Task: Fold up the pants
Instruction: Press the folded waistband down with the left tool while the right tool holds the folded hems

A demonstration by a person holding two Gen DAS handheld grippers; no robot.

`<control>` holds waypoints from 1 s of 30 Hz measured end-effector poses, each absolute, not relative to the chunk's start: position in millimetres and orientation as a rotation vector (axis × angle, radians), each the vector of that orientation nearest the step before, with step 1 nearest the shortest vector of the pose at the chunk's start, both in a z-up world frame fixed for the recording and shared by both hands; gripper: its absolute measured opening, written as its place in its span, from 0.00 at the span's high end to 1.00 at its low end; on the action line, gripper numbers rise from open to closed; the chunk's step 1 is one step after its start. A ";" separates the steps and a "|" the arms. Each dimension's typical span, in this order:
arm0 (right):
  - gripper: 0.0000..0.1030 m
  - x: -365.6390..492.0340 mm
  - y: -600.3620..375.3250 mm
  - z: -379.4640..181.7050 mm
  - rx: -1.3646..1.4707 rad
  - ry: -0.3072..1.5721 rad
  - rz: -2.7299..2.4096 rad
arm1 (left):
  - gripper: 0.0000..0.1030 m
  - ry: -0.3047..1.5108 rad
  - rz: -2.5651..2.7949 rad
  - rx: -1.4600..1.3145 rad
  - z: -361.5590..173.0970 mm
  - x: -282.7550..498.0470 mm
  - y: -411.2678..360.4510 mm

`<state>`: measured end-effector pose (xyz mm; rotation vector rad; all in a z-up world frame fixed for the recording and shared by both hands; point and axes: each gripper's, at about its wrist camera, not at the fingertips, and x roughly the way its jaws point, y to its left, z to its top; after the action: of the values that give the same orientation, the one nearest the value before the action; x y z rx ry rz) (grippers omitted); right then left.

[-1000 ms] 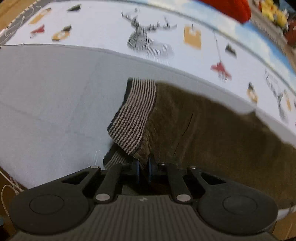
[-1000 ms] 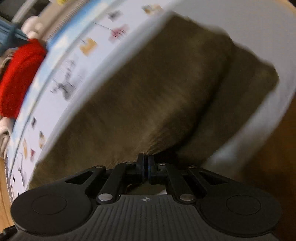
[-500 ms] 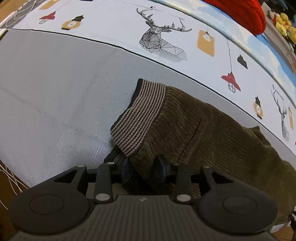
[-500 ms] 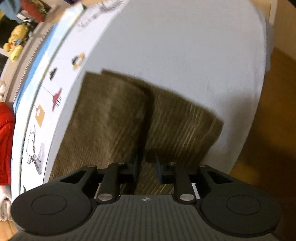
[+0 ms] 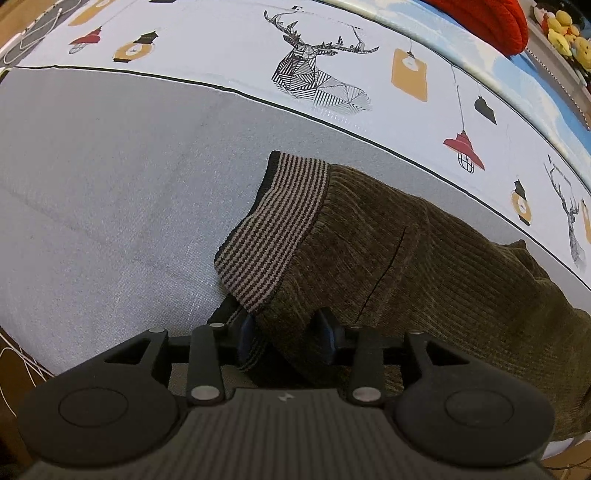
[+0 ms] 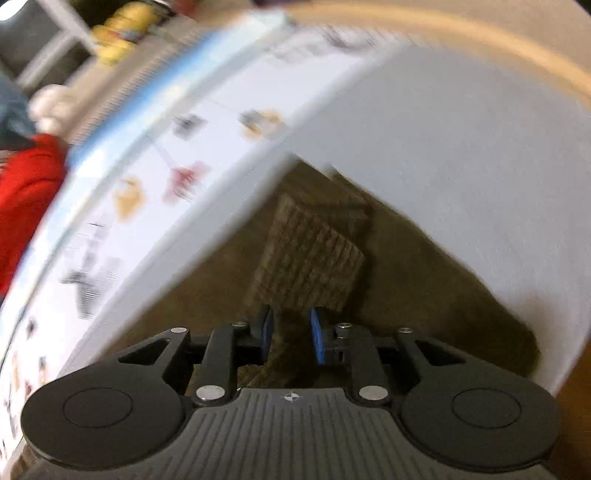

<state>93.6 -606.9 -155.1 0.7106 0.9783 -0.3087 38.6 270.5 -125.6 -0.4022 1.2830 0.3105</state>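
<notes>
Olive-brown corduroy pants (image 5: 424,273) with a striped knit waistband (image 5: 280,221) lie on a grey sheet (image 5: 110,192). My left gripper (image 5: 286,338) is open, its blue pads on either side of the near waistband edge, with cloth between them. In the blurred right wrist view the pants (image 6: 424,288) lie folded, with a ribbed folded part (image 6: 310,251) on top. My right gripper (image 6: 291,334) is open just above the cloth, with nothing gripped.
A printed cover with deer and lantern motifs (image 5: 317,70) runs along the far side of the sheet. A red cushion (image 5: 480,18) and yellow plush toys (image 5: 565,26) sit beyond it. The sheet's near edge drops to a brown floor (image 6: 576,413).
Both grippers were shut on the pants a second ago and have opened, letting the cloth go. The right gripper has swung round, so its view changed a lot.
</notes>
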 end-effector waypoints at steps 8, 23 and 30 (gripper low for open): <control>0.55 95.1 -614.0 -165.9 0.791 0.999 -0.379 | 0.54 1.288 0.302 -0.404 -127.4 39.0 271.0; 0.95 54.0 -626.6 -104.3 0.864 0.714 -0.478 | 0.85 1.221 0.291 -0.429 -113.5 29.2 278.6; 0.95 10.2 -646.8 -116.5 0.840 0.862 -0.613 | 0.86 1.274 0.216 -0.406 -114.8 8.9 274.8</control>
<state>10.2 -646.8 -116.5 0.8400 0.8617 -0.6134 8.9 274.8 -114.8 -0.4063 1.2743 0.2159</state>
